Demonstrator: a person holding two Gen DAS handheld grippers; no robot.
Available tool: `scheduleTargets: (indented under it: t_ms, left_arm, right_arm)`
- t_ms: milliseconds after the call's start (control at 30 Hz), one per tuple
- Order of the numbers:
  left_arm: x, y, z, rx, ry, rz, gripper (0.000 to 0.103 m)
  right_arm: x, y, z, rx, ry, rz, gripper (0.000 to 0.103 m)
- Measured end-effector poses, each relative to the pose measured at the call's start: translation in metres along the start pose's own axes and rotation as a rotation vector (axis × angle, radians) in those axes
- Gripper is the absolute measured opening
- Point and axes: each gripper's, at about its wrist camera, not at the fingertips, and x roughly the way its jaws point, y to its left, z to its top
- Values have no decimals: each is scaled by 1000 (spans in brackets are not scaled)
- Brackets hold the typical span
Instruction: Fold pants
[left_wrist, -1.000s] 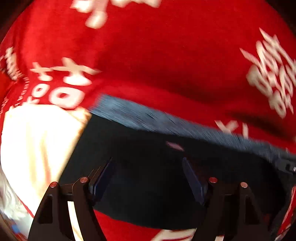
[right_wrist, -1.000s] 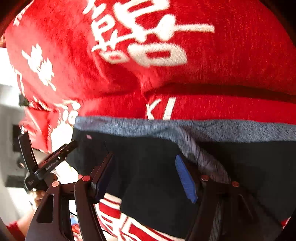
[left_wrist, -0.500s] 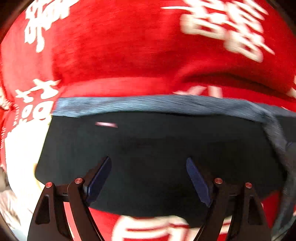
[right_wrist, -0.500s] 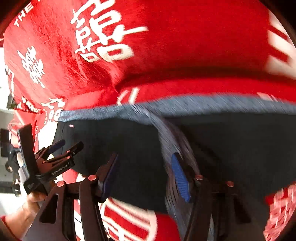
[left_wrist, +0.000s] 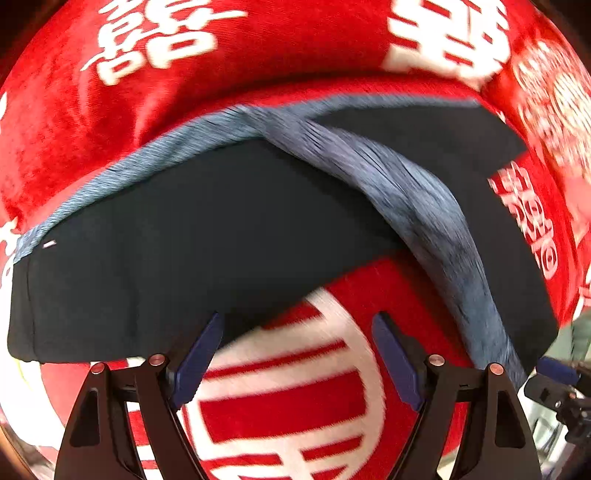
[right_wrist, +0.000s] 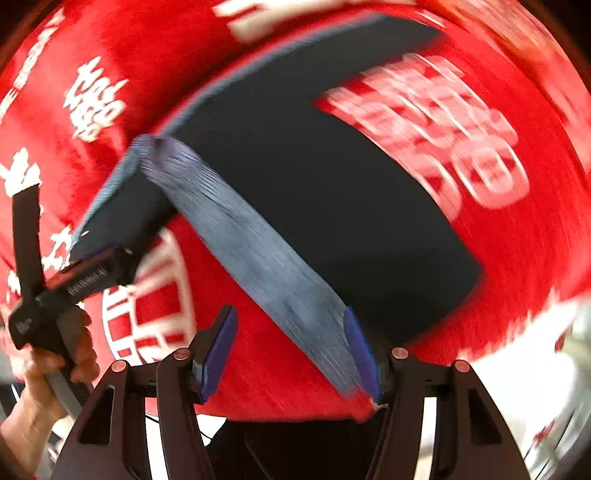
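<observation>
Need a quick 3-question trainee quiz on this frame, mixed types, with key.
1. True or false: the left gripper is shut on the pants.
2. The cloth under the pants is: A) red with white print B) plain blue C) green.
3. Fill in: the grey waistband runs down beside the right gripper's ______ finger.

Key: 1 false; 2 A; 3 right.
</observation>
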Motion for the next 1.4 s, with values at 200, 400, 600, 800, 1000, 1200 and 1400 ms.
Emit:
scheduleTargets:
  t_ms: [200,400,600,800,1000,1200,1400]
  left_arm:
    - [7,-23,-21,98,2,-19,83]
    - [10,-44,-28,125,11,-43,83]
    - [18,-54,-28,123,17,-52,83]
    - [24,-67,-19,74,51,-46,83]
    - [-6,-64,7,-13,-1,-20,83]
    - [-29,-36,40,-120,-56,71,83]
    - [-15,-21,64,-212,-41,131,83]
  right_arm:
    - [10,-37,-32,113,-13,40,64]
    - [24,-35,-36,76,-14,114,57]
    - [26,-34,-29,42,-6,192,50]
    - [26,-33,-15,24,102,240,4]
    - [-48,-12,61,-116,-3,319,3]
    - [-76,-2,179,-196,-78,326,3]
    - [-64,12,274,-265,-114,263,3]
